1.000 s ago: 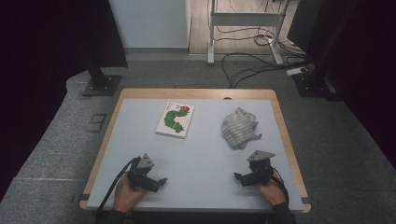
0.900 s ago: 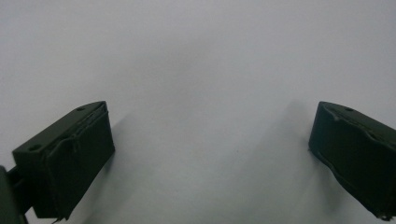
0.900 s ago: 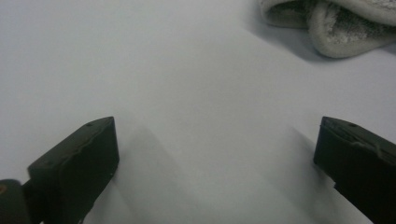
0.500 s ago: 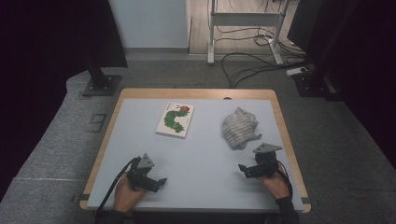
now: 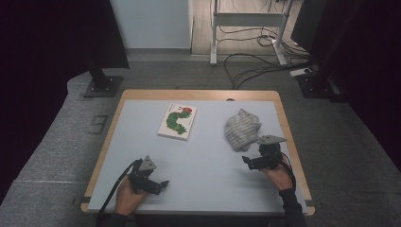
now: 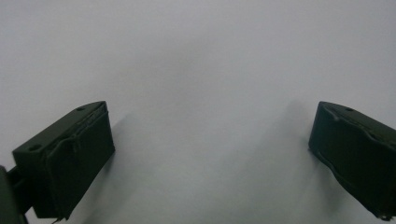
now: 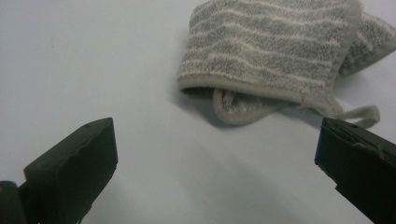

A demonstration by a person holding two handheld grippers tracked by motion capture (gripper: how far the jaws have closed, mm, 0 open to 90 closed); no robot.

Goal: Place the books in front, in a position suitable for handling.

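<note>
The right gripper (image 5: 249, 161) is held low over the near right part of the light grey table (image 5: 208, 156), its jaws spread wide with nothing between them. Just ahead of it, and slightly to its right in the high view, a crumpled grey-and-white striped towel (image 5: 241, 128) is seen lying on the tabletop. In the right gripper view the same striped towel (image 7: 280, 56) is found ahead of the jaws and shifted toward the right-hand jaw; it is folded over on itself, with a hemmed edge turned toward the gripper and a thin loop trailing from its corner close to that right-hand jaw. The towel is not touched by either jaw, and bare table is seen between them.

The left gripper (image 5: 161, 184) is held by the person's left hand (image 5: 126, 198) at the near left of the table, well apart from the towel. Its jaws are likewise set wide apart and nothing is gripped. In the left gripper view bare grey surface is seen ahead of and between the jaws of the left gripper (image 6: 210, 154), with soft shadows cast beside them.

A picture book (image 5: 178, 121) with a green caterpillar on its cover lies flat, well ahead of the left gripper and off to the left of the towel. A cable is seen trailing from the left gripper toward the near table edge.
</note>
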